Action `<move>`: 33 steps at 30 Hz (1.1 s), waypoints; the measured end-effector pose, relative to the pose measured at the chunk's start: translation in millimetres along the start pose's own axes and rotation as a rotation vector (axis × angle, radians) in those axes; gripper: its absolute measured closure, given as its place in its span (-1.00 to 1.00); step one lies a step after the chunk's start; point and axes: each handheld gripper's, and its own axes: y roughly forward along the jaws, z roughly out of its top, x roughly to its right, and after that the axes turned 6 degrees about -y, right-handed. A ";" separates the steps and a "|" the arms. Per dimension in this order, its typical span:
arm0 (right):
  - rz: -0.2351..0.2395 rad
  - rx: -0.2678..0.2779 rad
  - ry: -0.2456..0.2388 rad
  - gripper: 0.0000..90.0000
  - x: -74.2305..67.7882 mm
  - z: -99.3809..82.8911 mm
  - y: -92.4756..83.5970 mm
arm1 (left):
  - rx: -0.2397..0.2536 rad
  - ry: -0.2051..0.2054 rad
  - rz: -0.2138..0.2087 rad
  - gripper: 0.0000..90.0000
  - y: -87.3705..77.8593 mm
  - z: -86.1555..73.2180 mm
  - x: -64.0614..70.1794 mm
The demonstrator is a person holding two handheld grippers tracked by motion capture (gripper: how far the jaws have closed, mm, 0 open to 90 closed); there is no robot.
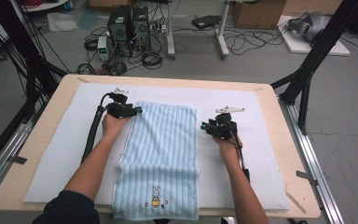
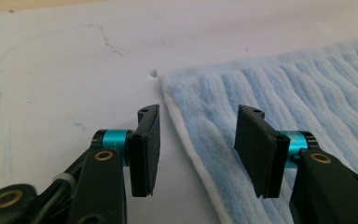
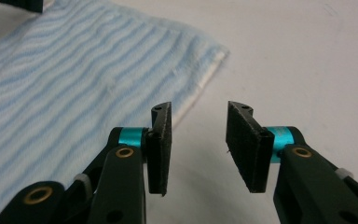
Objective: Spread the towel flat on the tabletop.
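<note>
A light blue striped towel (image 1: pixel 161 154) lies lengthwise on the white mat (image 1: pixel 60 154), its near end with a small rabbit picture (image 1: pixel 155 196) hanging over the table's front edge. My left gripper (image 1: pixel 137 111) is at the towel's far left corner. In the left gripper view it (image 2: pixel 200 116) stands open, with the towel's (image 2: pixel 270 88) white-trimmed edge running between the jaws and the pads apart from it. My right gripper (image 1: pixel 204 126) is at the towel's right edge. In the right gripper view it (image 3: pixel 198 109) is open over bare mat, just beside the towel's (image 3: pixel 74 70) far right corner.
The mat covers most of the wooden table (image 1: pixel 289 154). Black frame posts (image 1: pixel 307 70) stand at both sides. On the floor beyond are computer towers (image 1: pixel 130 28), tangled cables and a cardboard box (image 1: pixel 256 14). A cable trails from each gripper along the forearms.
</note>
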 end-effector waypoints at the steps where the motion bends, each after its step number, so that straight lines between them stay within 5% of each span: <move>1: 0.003 -0.007 -0.001 0.35 -0.9 2.6 4.3 | -0.020 0.017 -0.013 0.14 0.6 -1.3 0.0; 6: -0.001 -0.073 -0.009 0.30 -8.3 13.8 35.2 | 0.004 0.073 0.005 0.15 -0.3 -8.5 6.4; 8: -0.038 -0.119 -0.052 0.43 -12.8 17.7 44.9 | 0.012 0.116 0.035 0.41 -1.9 -11.3 8.9; 10: -0.059 -0.129 -0.083 0.76 -13.8 22.5 48.5 | 0.003 0.114 0.000 0.93 -1.7 -10.6 9.0; 13: -0.088 -0.143 -0.101 0.92 -11.4 30.0 55.9 | 0.019 0.121 0.050 0.96 1.2 -7.6 10.7; 16: -0.110 -0.143 -0.098 0.92 -6.1 37.0 64.0 | 0.035 0.065 0.070 0.96 8.2 -2.4 7.0; 23: -0.181 -0.116 -0.083 0.89 3.8 48.0 81.7 | 0.078 0.045 0.094 0.88 18.6 8.4 3.7; 25: -0.178 -0.107 -0.060 0.79 6.1 48.8 83.6 | 0.078 0.043 0.077 0.53 17.1 8.0 2.9; 28: -0.134 -0.091 -0.047 0.63 10.9 47.7 78.2 | 0.044 0.043 0.056 0.30 12.3 7.2 -0.8; 33: -0.088 -0.043 0.000 0.49 13.0 43.9 58.7 | 0.036 -0.001 0.007 0.18 -1.1 1.2 -3.1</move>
